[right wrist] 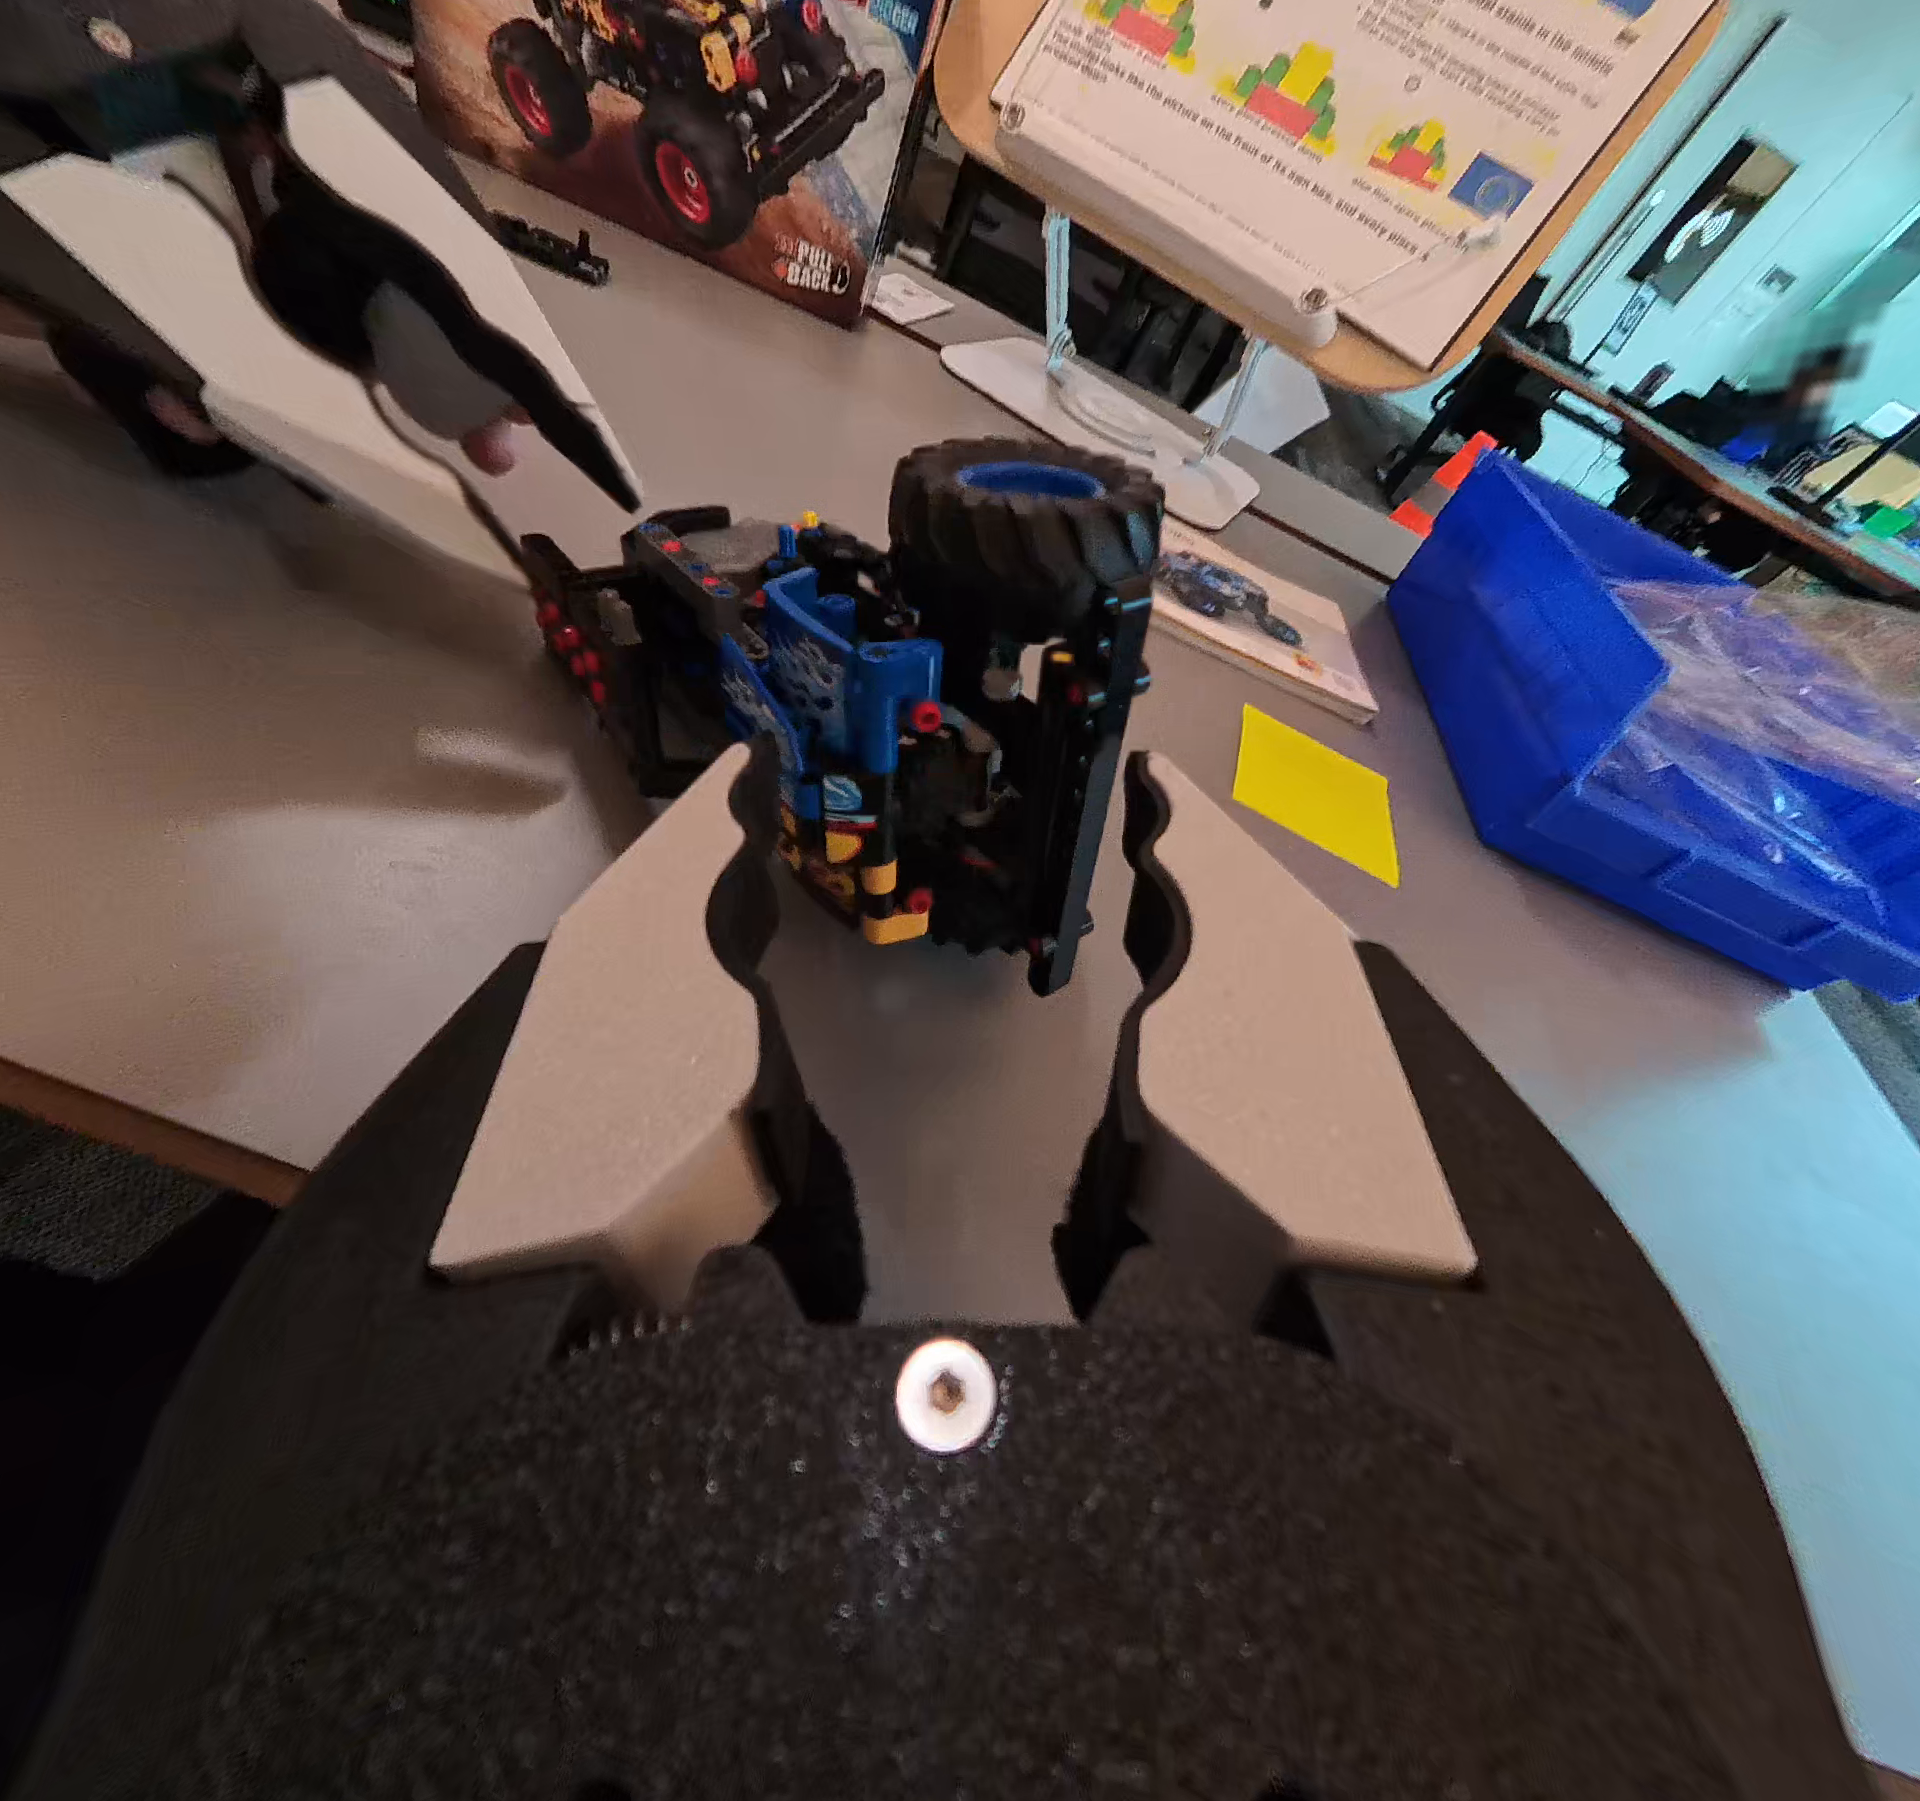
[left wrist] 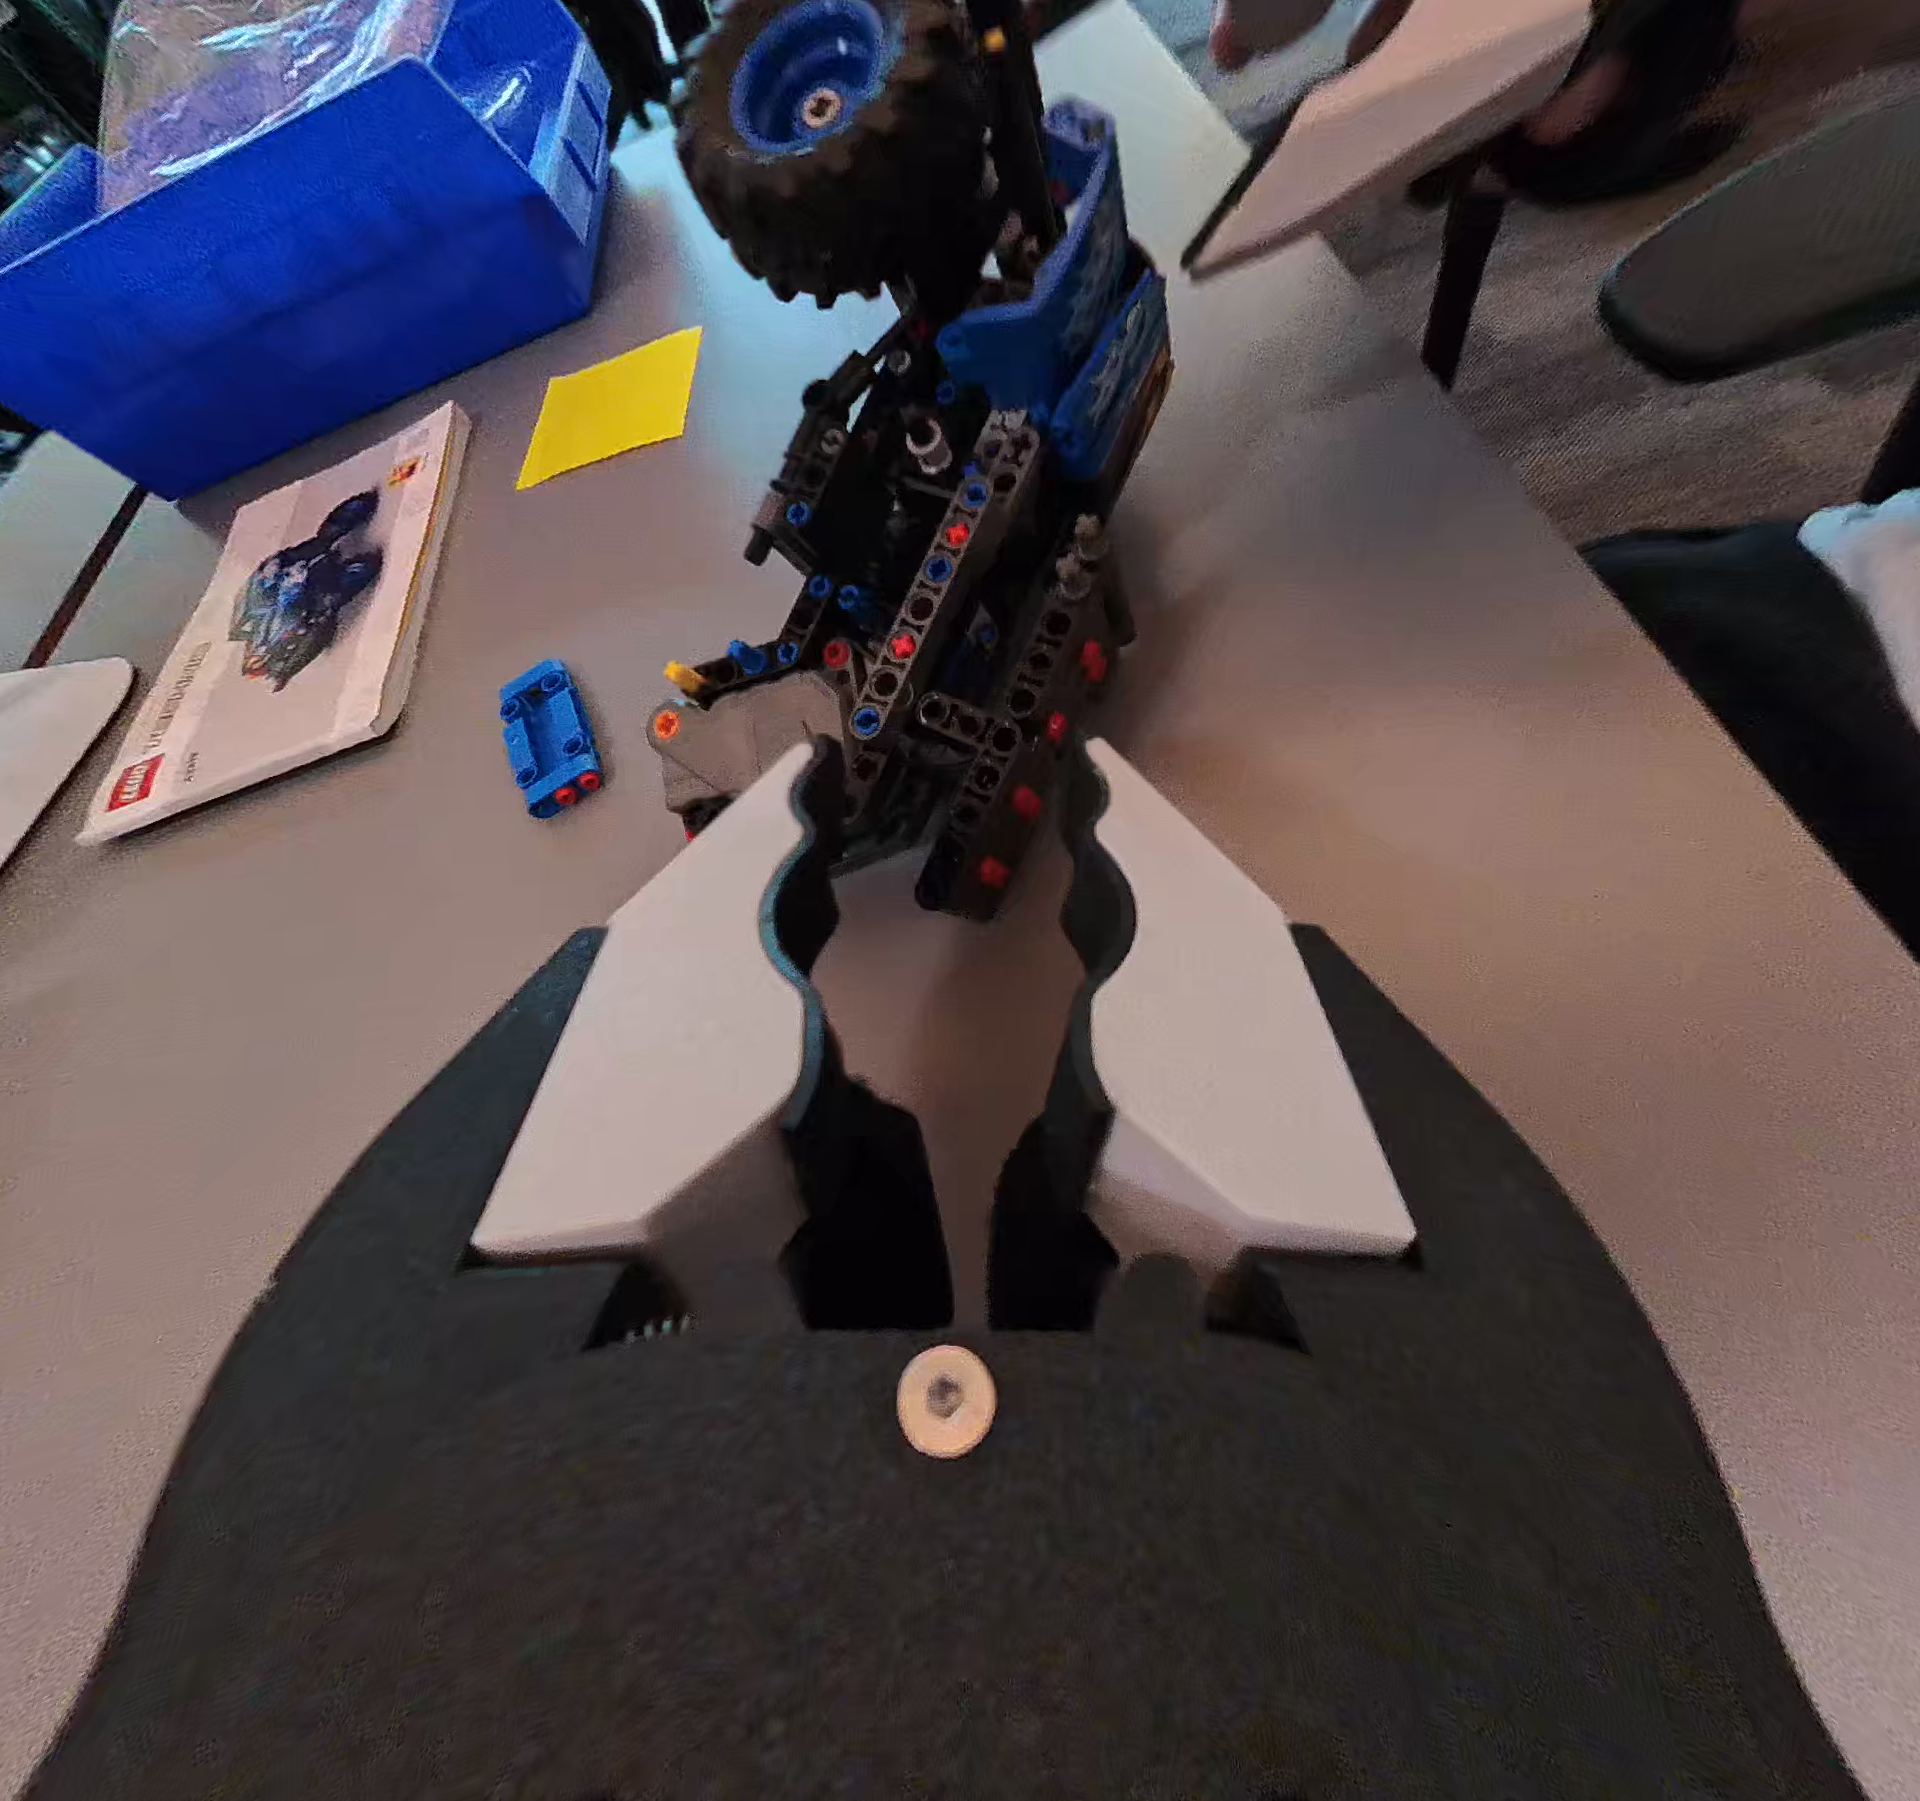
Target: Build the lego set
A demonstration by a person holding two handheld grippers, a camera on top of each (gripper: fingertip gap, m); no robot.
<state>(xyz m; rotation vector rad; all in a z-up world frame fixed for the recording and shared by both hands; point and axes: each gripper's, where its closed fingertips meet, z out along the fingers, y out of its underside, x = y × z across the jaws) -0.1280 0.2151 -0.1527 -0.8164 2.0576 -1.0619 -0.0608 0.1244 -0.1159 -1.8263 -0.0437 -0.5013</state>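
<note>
A black and blue toy brick truck (left wrist: 914, 556) lies on its side on the grey table (left wrist: 1351, 816), with one big black tyre with a blue hub (left wrist: 821, 99) on top. My left gripper (left wrist: 951, 764) is shut on the truck's rear chassis end. In the right wrist view the truck (right wrist: 831, 671) shows from its front end, and a left gripper finger (right wrist: 416, 245) reaches its far end. My right gripper (right wrist: 940, 764) is open, its jaws either side of the truck's front end with a small gap on the right. One of its fingers (left wrist: 1455, 89) shows blurred in the left wrist view.
A blue bin holding a clear plastic bag (left wrist: 312, 297) (right wrist: 1662, 764), an instruction booklet (left wrist: 301, 629), a yellow paper square (left wrist: 618, 401) and a small blue brick piece (left wrist: 545, 738) lie beside the truck. A toy truck box (right wrist: 675, 68) and a sheet on a stand (right wrist: 1299, 89) stand behind.
</note>
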